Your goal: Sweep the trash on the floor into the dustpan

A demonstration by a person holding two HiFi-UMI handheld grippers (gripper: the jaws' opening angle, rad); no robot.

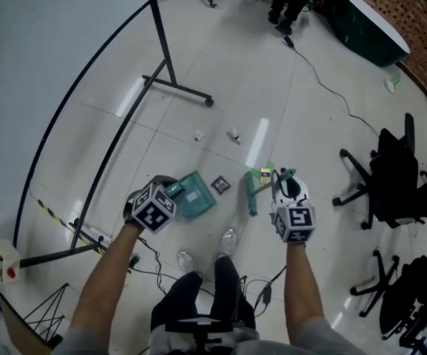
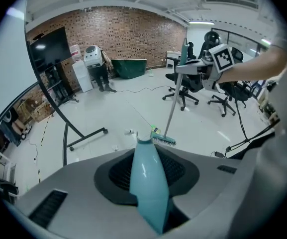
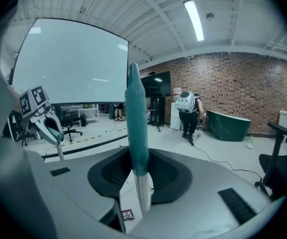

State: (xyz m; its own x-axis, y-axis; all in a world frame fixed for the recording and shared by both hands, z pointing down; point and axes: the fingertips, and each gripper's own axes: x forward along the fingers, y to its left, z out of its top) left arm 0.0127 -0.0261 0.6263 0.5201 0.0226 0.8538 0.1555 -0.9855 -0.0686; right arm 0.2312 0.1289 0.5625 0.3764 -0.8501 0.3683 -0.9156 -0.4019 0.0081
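Office chairs [image 1: 391, 170] are standing at right; a green tub [image 1: 365, 29] is sitting against the brick wall [image 1: 420, 21].

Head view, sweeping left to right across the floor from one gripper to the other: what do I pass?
left gripper → dustpan → dark wrapper → broom → right gripper

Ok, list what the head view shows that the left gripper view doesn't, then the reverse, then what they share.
Only the head view: the dustpan's teal pan, a dark wrapper on the floor near it, and the person's shoes. Only the left gripper view: the dustpan handle clamped in the left gripper's jaws, and a dark wall screen. Both: the broom held by the right gripper, the green tub and office chairs.
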